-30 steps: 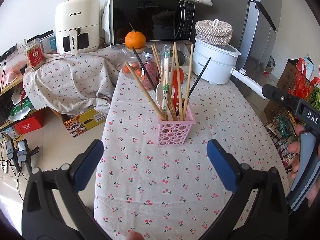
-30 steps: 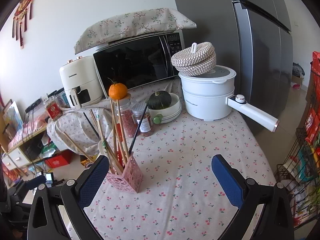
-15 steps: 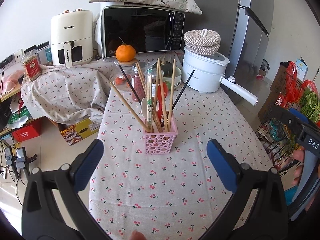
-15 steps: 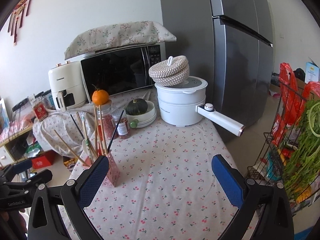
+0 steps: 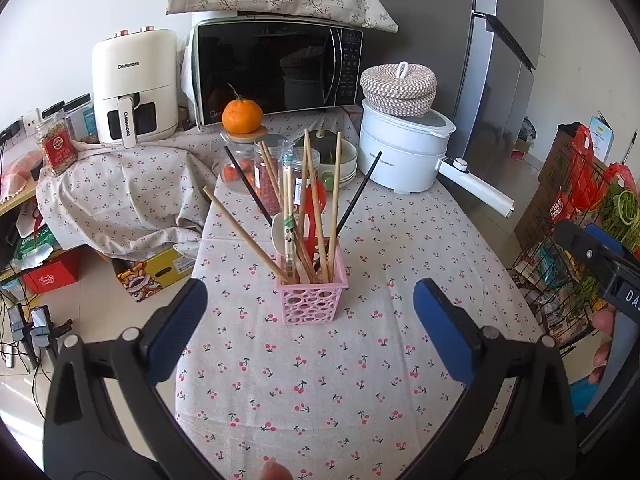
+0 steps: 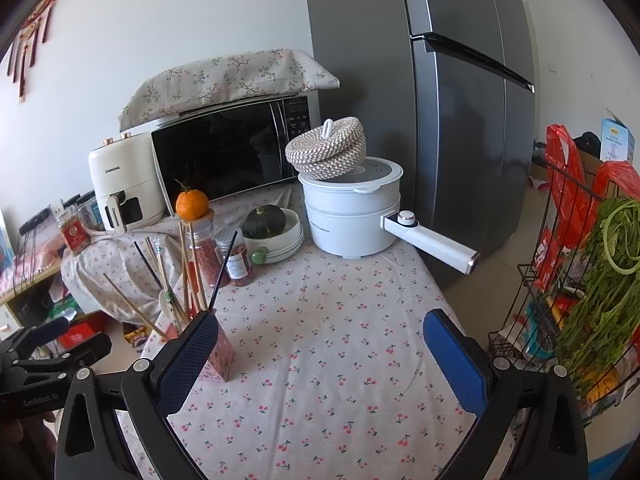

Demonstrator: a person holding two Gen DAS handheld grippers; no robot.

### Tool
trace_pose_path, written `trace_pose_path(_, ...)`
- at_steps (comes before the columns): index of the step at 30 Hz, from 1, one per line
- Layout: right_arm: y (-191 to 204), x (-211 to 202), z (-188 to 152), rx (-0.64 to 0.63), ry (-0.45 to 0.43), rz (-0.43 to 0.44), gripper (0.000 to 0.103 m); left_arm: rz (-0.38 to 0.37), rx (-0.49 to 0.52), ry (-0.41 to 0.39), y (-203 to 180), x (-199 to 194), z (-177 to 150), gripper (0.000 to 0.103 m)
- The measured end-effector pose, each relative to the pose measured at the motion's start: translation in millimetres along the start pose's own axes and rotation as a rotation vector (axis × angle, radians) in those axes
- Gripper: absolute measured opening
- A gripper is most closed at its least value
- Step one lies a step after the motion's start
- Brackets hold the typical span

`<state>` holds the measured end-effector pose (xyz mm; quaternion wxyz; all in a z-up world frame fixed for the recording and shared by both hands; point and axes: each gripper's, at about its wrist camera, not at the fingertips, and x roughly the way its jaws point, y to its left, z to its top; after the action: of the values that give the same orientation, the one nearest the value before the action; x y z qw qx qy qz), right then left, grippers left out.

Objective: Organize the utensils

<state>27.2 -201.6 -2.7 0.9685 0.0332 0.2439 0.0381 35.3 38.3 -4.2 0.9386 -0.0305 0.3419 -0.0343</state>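
A pink perforated utensil holder [image 5: 311, 298] stands upright mid-table on the cherry-print cloth [image 5: 360, 380]. It holds several wooden chopsticks [image 5: 240, 230], two black chopsticks [image 5: 354, 204], a white spoon [image 5: 280, 229] and a red spoon [image 5: 310, 210]. My left gripper [image 5: 310, 334] is open and empty, just in front of the holder. My right gripper [image 6: 320, 360] is open and empty over the cloth; the holder [image 6: 222, 356] shows behind its left finger.
At the table's back stand a white electric pot [image 5: 404, 152] with a long handle, bowls holding a green squash [image 6: 264, 222], spice jars [image 5: 270, 172], an orange [image 5: 242, 116], a microwave [image 5: 276, 68] and an air fryer [image 5: 134, 88]. A fridge [image 6: 460, 100] and a wire basket [image 6: 560, 312] stand right.
Both grippers have pulled back and up from the holder, which now looks smaller and farther. Both stay open and empty. The holder has not moved.
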Motion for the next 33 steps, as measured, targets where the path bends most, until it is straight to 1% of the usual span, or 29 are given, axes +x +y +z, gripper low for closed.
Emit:
trace_pose_path(8, 3.5, -2.2, -0.3, -0.005, -0.003, -0.008, 0.103, 0.0, -0.015, -0.013, 2.0, -4.2, 1.0, 0.102)
trace_pose_path(13, 3.8, -0.1, -2.3, 0.011, 0.028, 0.003, 0.103, -0.008, -0.012, -0.015, 0.1, -7.0, 0.9, 0.102)
trace_pose_path(20, 6.3, -9.3, -1.3, -0.008, -0.003, -0.022, 0.103, -0.004, -0.001, -0.034, -5.9, -12.6, 3.4, 0.102)
trace_pose_path(24, 5.8, -11.5, -1.5, -0.011, -0.007, -0.035, 0.103, 0.001, 0.003, -0.048, -9.3, -17.4, 4.3, 0.102)
trace_pose_path(30, 5.6, -14.1, -2.5, -0.014, -0.012, -0.049, 0.103, -0.008, -0.011, -0.021, -12.8, -14.8, 3.2, 0.102)
trace_pose_path(33, 5.0, -16.8, -2.1, -0.017, -0.027, -0.066, 0.103, 0.017, -0.012, -0.025, -14.9, -15.7, 0.7, 0.102)
